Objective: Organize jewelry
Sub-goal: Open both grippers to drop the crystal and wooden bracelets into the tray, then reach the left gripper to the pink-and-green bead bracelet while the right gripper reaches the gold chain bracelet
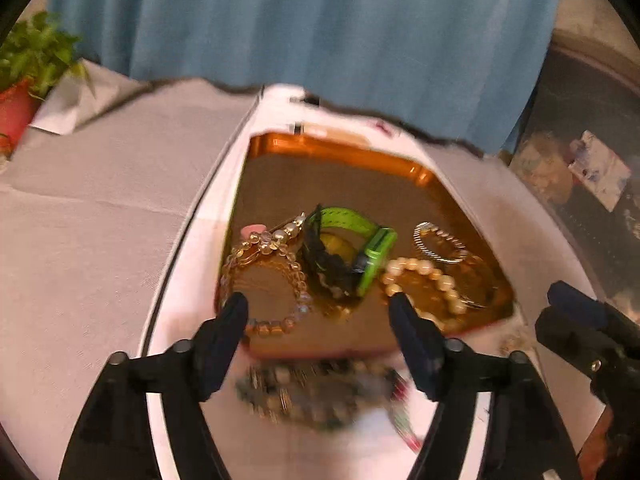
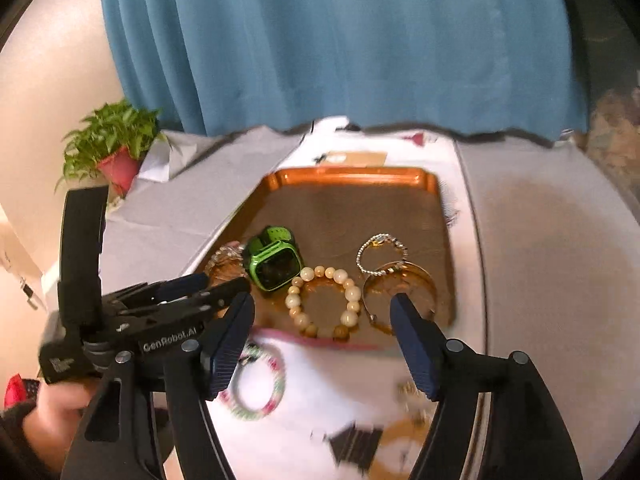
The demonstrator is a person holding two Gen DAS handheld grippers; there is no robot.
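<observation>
Left wrist view: close above near edge of tray (image 1: pixel 344 148), facing curtain (image 1: pixel 320 20). Right wrist view: slightly farther back, to right, same heading; left tool (image 2: pixel 216 286) at its left. Both share tray, watch (image 1: pixel 348 252), plant (image 2: pixel 112 140).

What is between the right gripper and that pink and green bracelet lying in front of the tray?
Nothing visible. The pink and green bracelet lies on the white mat, short of the copper tray, just beside the right gripper and its left finger. The left gripper hovers further left.
</observation>
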